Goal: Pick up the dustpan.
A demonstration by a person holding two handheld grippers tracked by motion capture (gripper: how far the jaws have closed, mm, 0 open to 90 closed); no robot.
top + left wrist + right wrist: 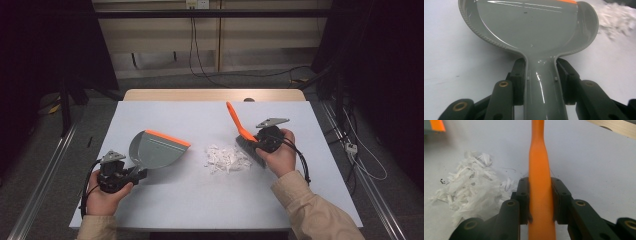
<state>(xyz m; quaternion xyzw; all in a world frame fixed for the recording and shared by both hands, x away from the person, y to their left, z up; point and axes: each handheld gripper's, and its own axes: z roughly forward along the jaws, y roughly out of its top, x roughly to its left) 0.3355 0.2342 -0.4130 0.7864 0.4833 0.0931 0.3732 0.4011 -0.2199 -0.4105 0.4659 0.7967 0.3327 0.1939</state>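
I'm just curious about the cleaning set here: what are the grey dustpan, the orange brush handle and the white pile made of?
Dustpan: seemingly moulded plastic, glossy; light streaks reflect off its smooth grey pan.
Brush handle: probably plastic too, smooth, evenly orange, duller sheen.
White pile: looks like shredded paper, matte, in thin torn strips, possibly tissue.

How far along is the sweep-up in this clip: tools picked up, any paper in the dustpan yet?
Done: both tools are gripped. The left gripper is shut on the grey dustpan handle, the right gripper on the orange brush handle.
In hand: brush sits right of the shredded paper pile, dustpan left of it.
Left: the whole pile is on the table; the pan is empty.
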